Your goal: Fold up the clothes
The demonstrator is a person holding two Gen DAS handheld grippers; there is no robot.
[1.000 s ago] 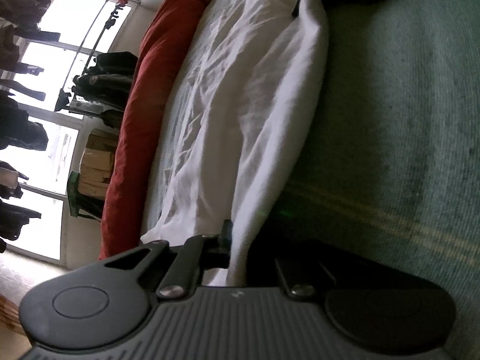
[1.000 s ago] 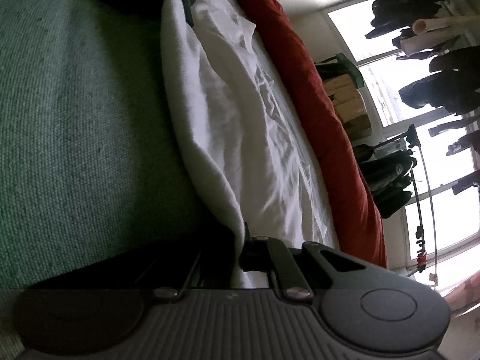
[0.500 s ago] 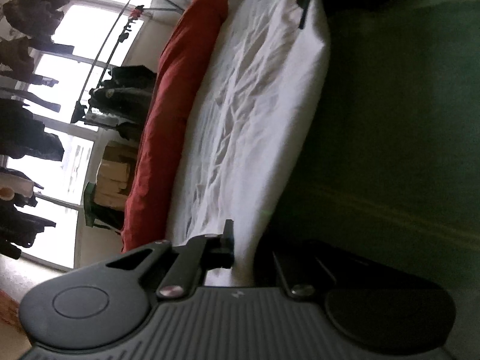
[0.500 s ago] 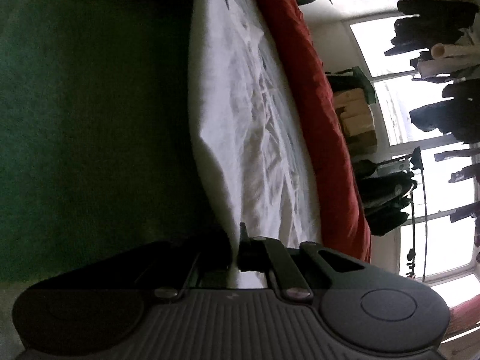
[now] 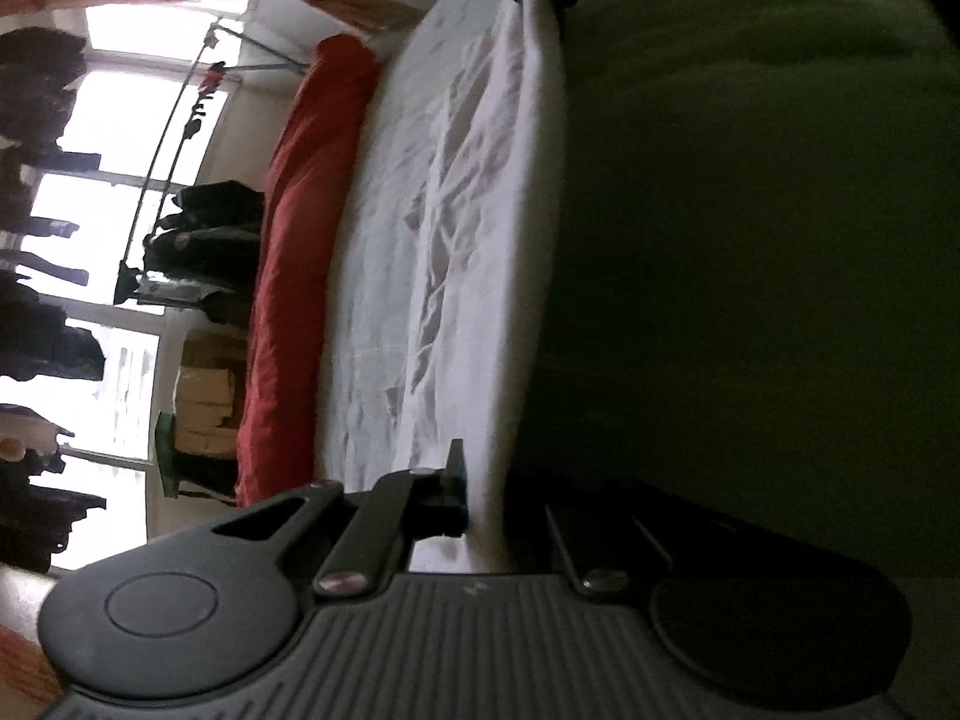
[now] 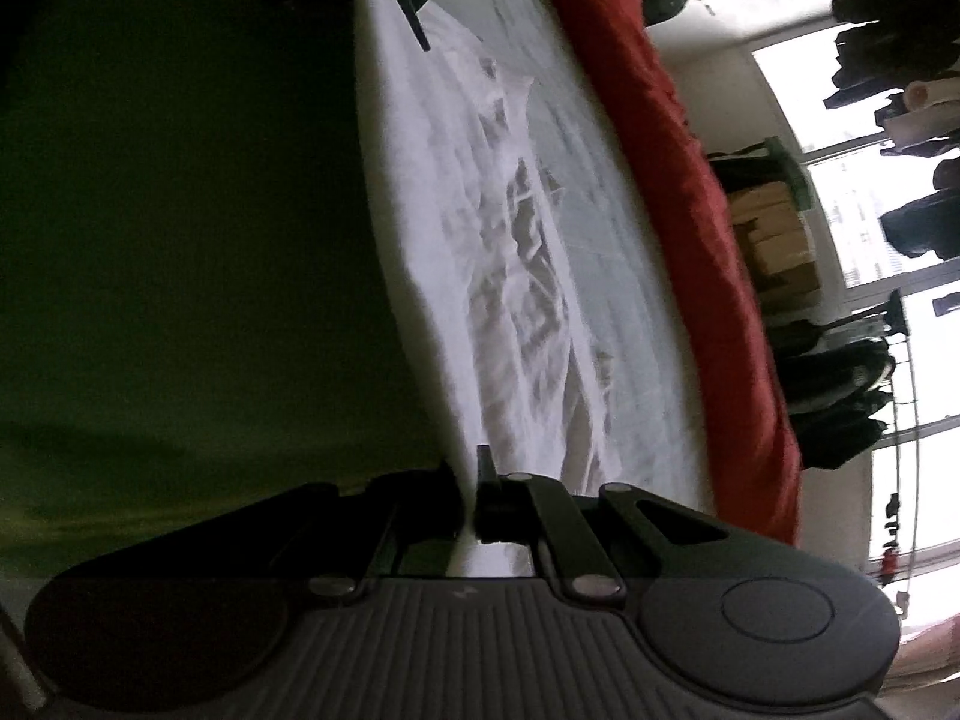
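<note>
I have both tools clamped on the white garment, one at each end of its edge. My left gripper pinches the near corner, my right gripper the opposite one. The cloth hangs stretched between them, just beside the green blanket, with the red bolster beyond it, toward the windows.

Both hand-held grippers, left & right, have come up off the green blanket w/ the white garment edge pinched between them. Garment edge now stretched taut & straight vs. slack, bunched folds 1 s ago. More of the window & red cover in view; blanket reads darker.
</note>
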